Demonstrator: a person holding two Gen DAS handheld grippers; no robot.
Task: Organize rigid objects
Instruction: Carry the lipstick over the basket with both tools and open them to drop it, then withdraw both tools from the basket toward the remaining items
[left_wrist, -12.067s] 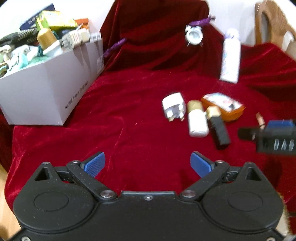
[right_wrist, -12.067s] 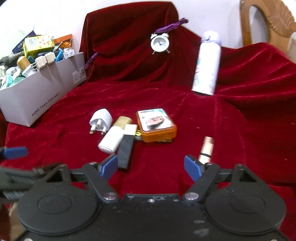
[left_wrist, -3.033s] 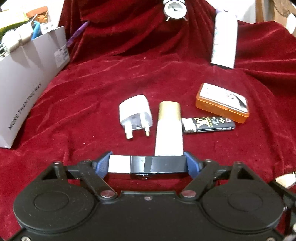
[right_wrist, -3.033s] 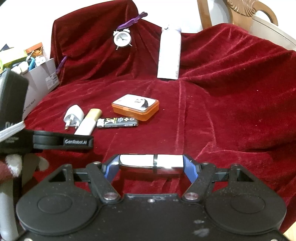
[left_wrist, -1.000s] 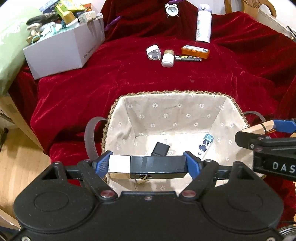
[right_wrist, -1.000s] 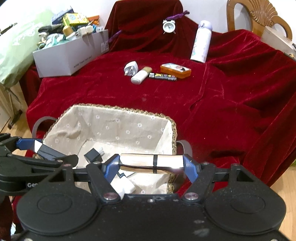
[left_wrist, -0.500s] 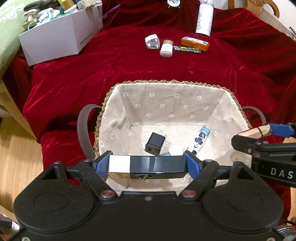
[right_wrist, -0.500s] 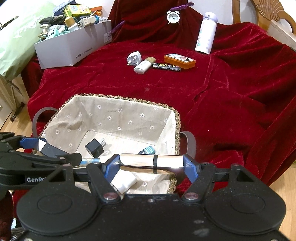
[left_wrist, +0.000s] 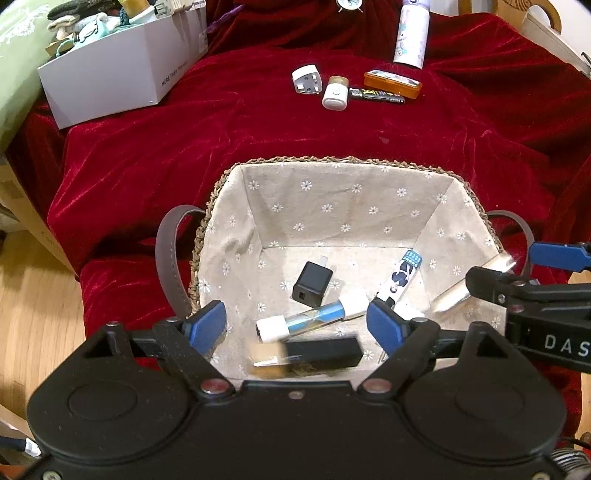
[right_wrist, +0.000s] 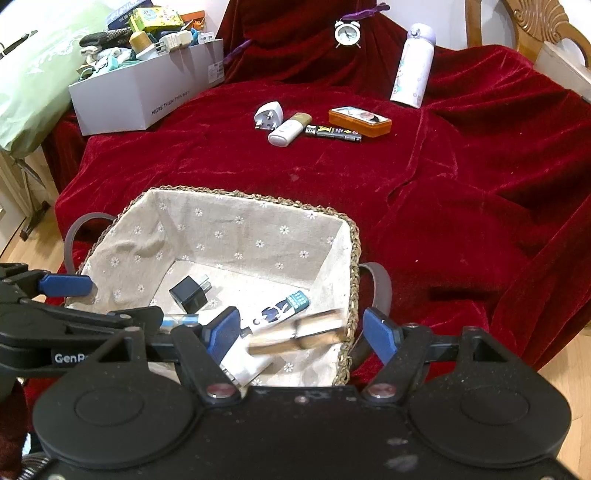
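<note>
A woven basket (left_wrist: 332, 161) with a flowered lining sits at the near edge of the red cloth; it also shows in the right wrist view (right_wrist: 258, 195). My left gripper (left_wrist: 295, 325) is open above it, and the black and gold lipstick (left_wrist: 306, 354) is blurred just below its fingers, inside the basket. My right gripper (right_wrist: 301, 332) is open above the basket's right end, and the rose-gold tube (right_wrist: 295, 334) is blurred below it, inside the basket. In the basket lie a black charger (left_wrist: 312, 284), a blue tube (left_wrist: 314, 319) and a patterned tube (left_wrist: 400, 275).
On the cloth further back lie a white plug (left_wrist: 306, 79), a white and gold bottle (left_wrist: 335, 92), a black battery (left_wrist: 375, 95) and an orange tin (left_wrist: 392, 83). A white flask (left_wrist: 412, 31), an alarm clock (right_wrist: 347, 33) and a full white box (left_wrist: 122, 66) stand behind.
Both grippers have opened. The black and gold lipstick has dropped out of the left one and the rose-gold tube out of the right one, both into the basket.
</note>
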